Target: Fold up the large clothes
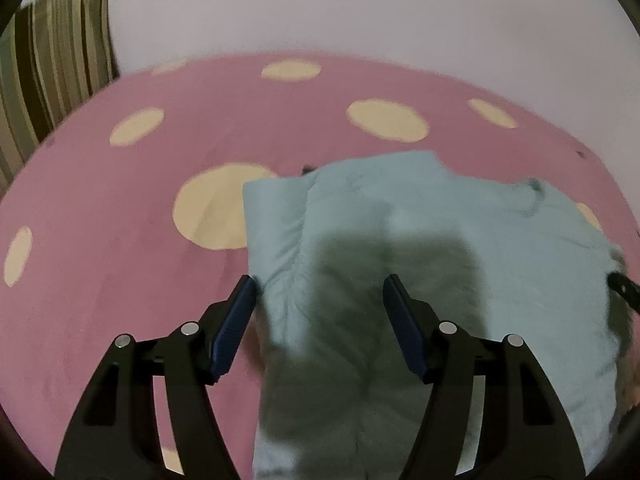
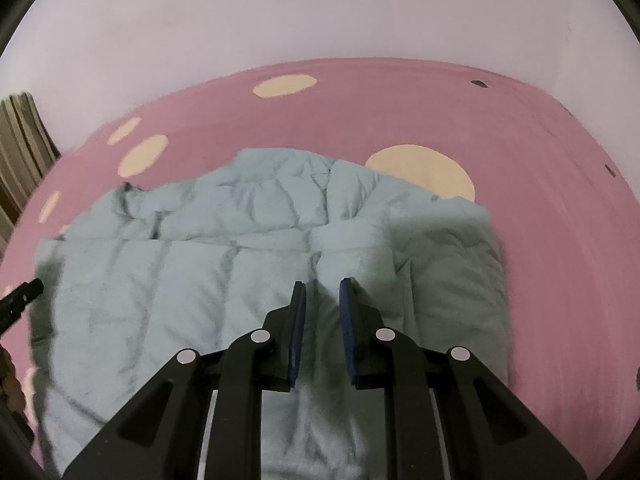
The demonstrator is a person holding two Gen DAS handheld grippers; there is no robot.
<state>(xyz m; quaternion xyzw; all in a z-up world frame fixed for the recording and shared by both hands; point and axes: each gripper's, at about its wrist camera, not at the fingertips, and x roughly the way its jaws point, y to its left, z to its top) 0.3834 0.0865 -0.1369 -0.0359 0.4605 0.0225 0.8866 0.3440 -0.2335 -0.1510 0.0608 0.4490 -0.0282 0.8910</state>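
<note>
A pale blue quilted puffer jacket (image 2: 248,264) lies spread on a pink bedcover (image 2: 560,240) marked with cream dots, beneath a plain pale wall (image 2: 320,12); a striped curtain (image 1: 52,76) hangs at the far left; the left gripper (image 1: 318,286) hovers over the jacket's left side with its jaws spread wide, the blue pads (image 1: 234,328) clear of the fabric, one finger over the jacket's edge and the other over its quilting, its shadow falling dark on the cloth between them; the right gripper (image 2: 322,290) hangs above the jacket's middle with its jaws drawn close together, a narrow gap showing between the pads, nothing visibly pinched; in the right wrist view the tip of the other gripper shows at the left edge, beside the jacket's border
</note>
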